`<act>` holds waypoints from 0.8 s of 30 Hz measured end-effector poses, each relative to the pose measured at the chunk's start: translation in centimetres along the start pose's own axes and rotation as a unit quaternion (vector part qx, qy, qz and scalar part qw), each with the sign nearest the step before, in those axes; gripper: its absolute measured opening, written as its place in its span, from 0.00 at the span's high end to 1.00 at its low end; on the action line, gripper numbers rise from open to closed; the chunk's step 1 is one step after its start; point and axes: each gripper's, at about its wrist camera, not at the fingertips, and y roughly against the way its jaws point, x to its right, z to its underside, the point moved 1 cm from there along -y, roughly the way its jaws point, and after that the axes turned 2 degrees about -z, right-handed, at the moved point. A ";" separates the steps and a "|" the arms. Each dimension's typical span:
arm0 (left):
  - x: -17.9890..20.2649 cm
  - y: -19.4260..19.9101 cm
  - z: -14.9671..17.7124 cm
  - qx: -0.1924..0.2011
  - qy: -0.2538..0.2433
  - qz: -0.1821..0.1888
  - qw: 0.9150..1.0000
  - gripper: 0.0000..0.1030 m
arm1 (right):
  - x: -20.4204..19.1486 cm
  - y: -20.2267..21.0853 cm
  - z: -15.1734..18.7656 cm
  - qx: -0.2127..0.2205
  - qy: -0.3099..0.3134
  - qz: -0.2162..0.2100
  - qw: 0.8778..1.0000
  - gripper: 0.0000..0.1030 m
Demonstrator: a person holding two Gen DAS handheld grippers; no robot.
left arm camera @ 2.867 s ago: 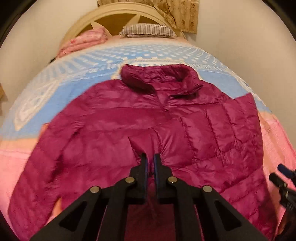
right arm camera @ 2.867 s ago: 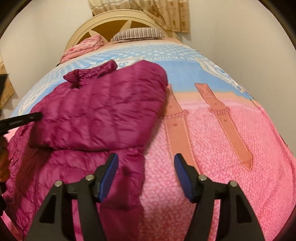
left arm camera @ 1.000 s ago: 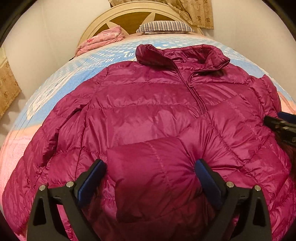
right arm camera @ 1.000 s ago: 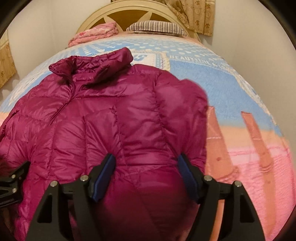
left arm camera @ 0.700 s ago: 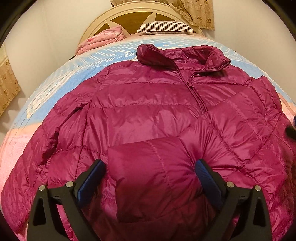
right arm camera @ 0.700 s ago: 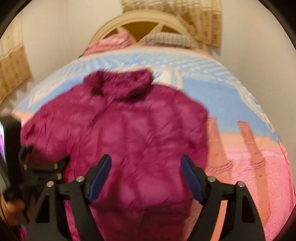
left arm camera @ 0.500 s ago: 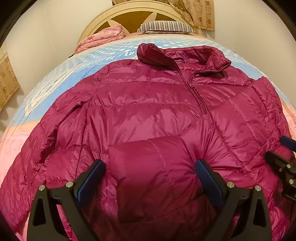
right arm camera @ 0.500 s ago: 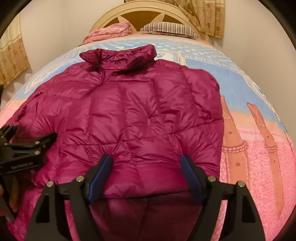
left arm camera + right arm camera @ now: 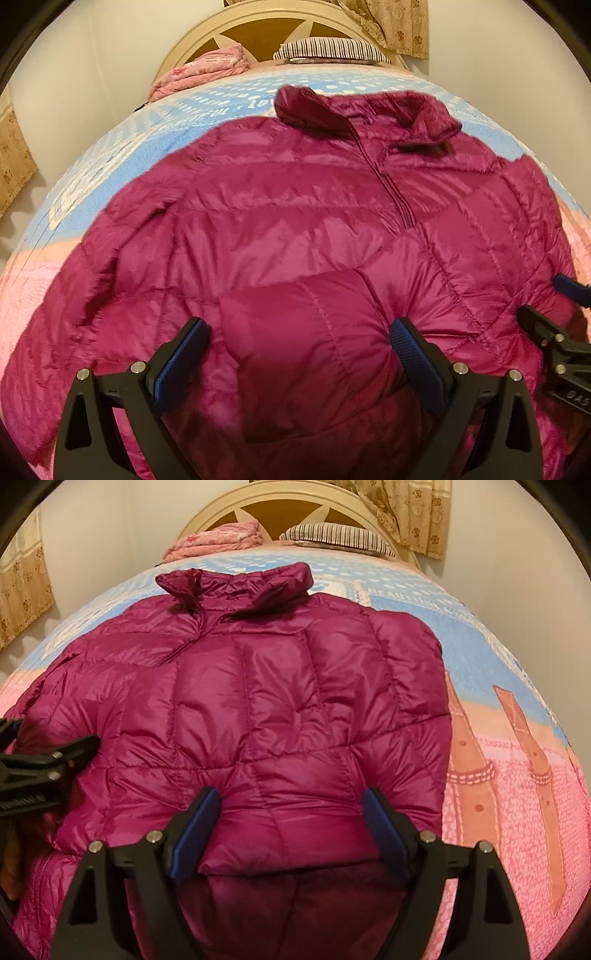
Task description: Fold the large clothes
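Note:
A magenta quilted puffer jacket (image 9: 295,221) lies front up on the bed, collar (image 9: 365,110) toward the headboard. It also fills the right wrist view (image 9: 258,709). Its right side is folded in over the body, and a sleeve end (image 9: 314,350) lies on the lower front. My left gripper (image 9: 299,350) is open, its jaws straddling that sleeve end just above the fabric. My right gripper (image 9: 291,823) is open over the folded panel's lower edge. Each gripper shows at the edge of the other's view, the right one (image 9: 554,332) and the left one (image 9: 40,768).
The bed cover (image 9: 517,794) is pink near me and blue toward the headboard (image 9: 266,22). A striped pillow (image 9: 328,48) and a folded pink quilt (image 9: 203,70) lie at the head. Walls stand close on both sides, with curtains (image 9: 22,590).
The left gripper, earlier shut on the sleeve, has let go and is open above it. The right gripper moved left over the folded jacket side and stays open.

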 end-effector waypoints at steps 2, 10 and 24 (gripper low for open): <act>-1.1 1.6 -0.2 0.014 0.003 -0.005 1.000 0.03 | -0.1 0.0 0.0 0.001 0.001 0.003 1.000 0.18; -13.1 7.5 1.0 0.049 0.024 -0.092 0.994 0.03 | 0.0 0.0 0.0 -0.003 0.002 0.011 1.000 0.15; -31.0 9.6 11.3 -0.009 0.140 -0.185 0.973 0.04 | -3.1 6.0 0.0 0.043 0.041 -0.019 0.998 0.15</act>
